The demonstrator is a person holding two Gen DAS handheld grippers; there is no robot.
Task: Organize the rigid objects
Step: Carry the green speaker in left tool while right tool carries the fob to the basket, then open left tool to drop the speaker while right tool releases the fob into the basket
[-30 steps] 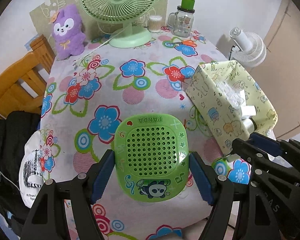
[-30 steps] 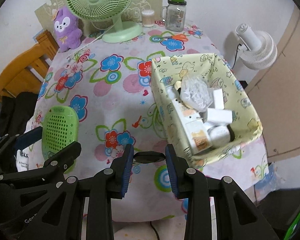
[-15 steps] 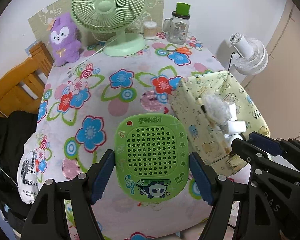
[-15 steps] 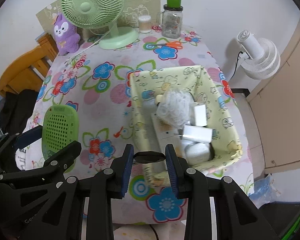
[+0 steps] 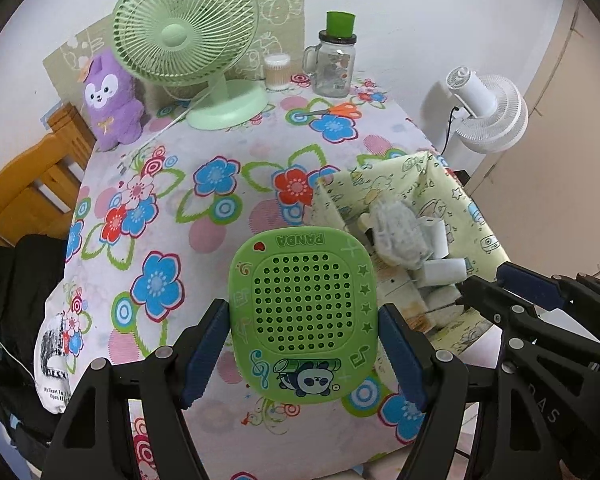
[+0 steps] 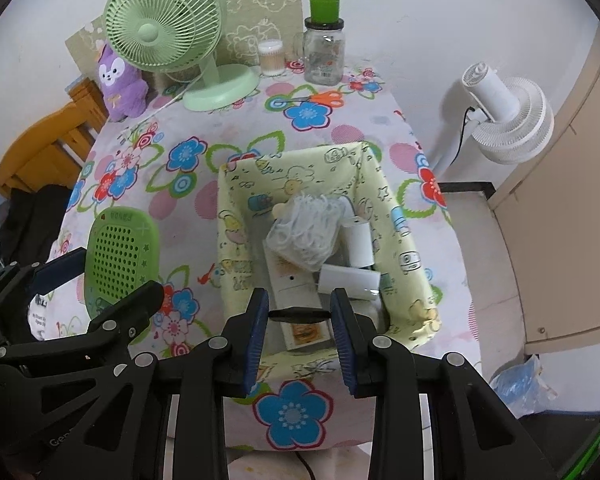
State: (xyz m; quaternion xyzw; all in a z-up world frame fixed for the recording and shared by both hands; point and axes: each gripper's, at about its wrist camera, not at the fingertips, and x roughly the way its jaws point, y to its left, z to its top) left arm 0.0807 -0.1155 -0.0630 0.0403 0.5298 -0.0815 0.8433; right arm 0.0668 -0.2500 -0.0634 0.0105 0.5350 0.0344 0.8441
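Note:
My left gripper (image 5: 302, 314) is shut on a green perforated plastic case (image 5: 300, 280) marked PANDA and holds it above the flowered tablecloth (image 5: 180, 200). The same case (image 6: 120, 256) shows at the left of the right wrist view. My right gripper (image 6: 299, 312) is shut on a thin black flat object (image 6: 299, 315), seen edge-on. It hangs over the near end of a yellow fabric basket (image 6: 400, 216). In the basket lie a white net bundle (image 6: 308, 232), white rolls (image 6: 348, 280) and a carton (image 6: 288, 280). In the left wrist view the basket (image 5: 460, 208) sits right of the case.
At the back of the table stand a green desk fan (image 5: 184, 36), a purple plush (image 5: 108, 100), a swab pot (image 5: 277, 72), a green-lidded glass jar (image 5: 334, 64) and orange scissors (image 5: 336, 110). A white fan (image 5: 488, 112) stands off the right edge, a wooden chair (image 5: 24, 192) off the left.
Both grippers have moved to the right over the table, each keeping its grip. The basket, formerly off to the right, now lies under the right gripper and beside the green case.

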